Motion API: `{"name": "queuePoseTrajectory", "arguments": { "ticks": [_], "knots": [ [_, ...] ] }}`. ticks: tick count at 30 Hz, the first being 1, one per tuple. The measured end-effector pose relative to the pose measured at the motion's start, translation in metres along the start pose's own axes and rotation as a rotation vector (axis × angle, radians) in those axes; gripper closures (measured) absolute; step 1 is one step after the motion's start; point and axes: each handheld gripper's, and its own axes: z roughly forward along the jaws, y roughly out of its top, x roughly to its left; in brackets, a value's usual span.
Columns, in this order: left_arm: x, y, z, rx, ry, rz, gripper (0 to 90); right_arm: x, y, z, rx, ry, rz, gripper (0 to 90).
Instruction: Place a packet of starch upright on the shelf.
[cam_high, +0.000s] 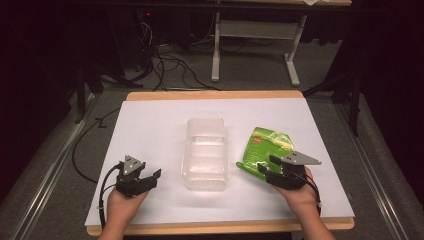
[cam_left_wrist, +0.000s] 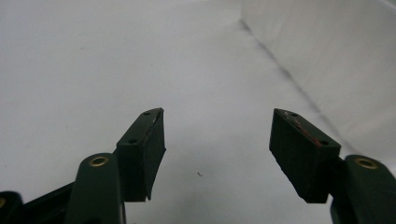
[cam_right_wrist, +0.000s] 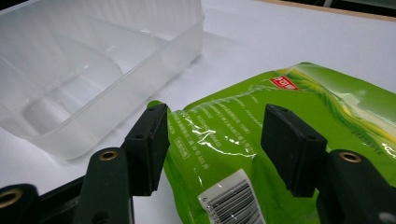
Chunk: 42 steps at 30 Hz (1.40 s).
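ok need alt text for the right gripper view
The right gripper, jaws open, hovers over a green packet lying flat on a white table, barcode label nearest. A clear plastic tray sits at upper left.

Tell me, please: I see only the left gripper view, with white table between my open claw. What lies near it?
Observer: A clear plastic tray lies to the right of the left claw, apart from it.
Operator: Where is the other claw?
Observer: The right claw is open over the near end of a green pouch, not shut on it.
Operator: Is the tray empty?
Observer: Yes, its compartments hold nothing.
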Motion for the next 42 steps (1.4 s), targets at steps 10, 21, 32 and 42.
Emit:
{"name": "queuePoseTrajectory", "arguments": {
  "ticks": [10, 21, 32, 42],
  "knots": [
    [-0.003, 0.002, 0.000, -0.016, 0.016, 0.016, 35.4, -0.013, -0.003, -0.002, -0.007, 0.002, 0.007, 42.0],
    [0.000, 0.001, -0.001, -0.018, -0.002, 0.001, 35.6, -0.026, -0.002, -0.003, -0.018, -0.016, 0.037, 40.5],
    [-0.002, 0.001, -0.001, -0.017, -0.011, 0.015, 35.5, -0.062, 0.007, 0.009, -0.009, -0.093, 0.124, 41.4],
    [-0.005, 0.000, 0.000, -0.012, -0.013, 0.028, 35.5, -0.098, 0.010, 0.022, -0.022, -0.167, 0.187, 36.4]
  ]
}}
